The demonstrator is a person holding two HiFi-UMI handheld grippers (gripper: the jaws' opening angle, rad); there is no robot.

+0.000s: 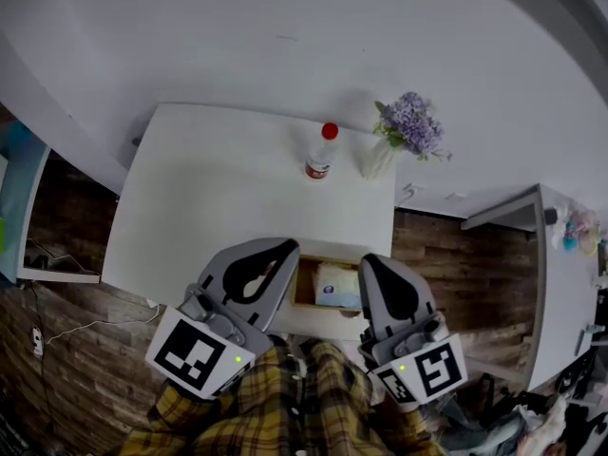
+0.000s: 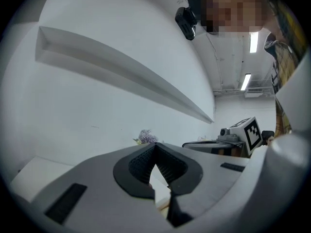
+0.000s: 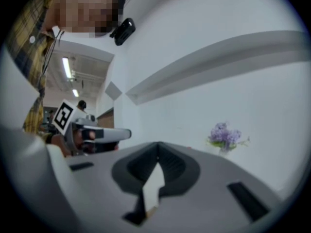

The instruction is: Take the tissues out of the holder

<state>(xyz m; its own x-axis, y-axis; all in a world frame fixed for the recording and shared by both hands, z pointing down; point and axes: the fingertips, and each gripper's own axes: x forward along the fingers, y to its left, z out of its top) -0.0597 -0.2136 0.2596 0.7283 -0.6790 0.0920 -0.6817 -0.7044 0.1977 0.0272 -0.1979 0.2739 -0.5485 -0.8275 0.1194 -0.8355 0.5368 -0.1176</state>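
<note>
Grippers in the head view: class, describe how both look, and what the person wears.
The left gripper and right gripper are rounded grey shells with black ribbed linings at the jaws. Each bears a white cube with black square markers and a small green light. The person wears yellow-and-dark plaid clothing.

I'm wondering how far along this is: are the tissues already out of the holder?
No, the tissues lie inside the wooden holder, as the head view shows.
</note>
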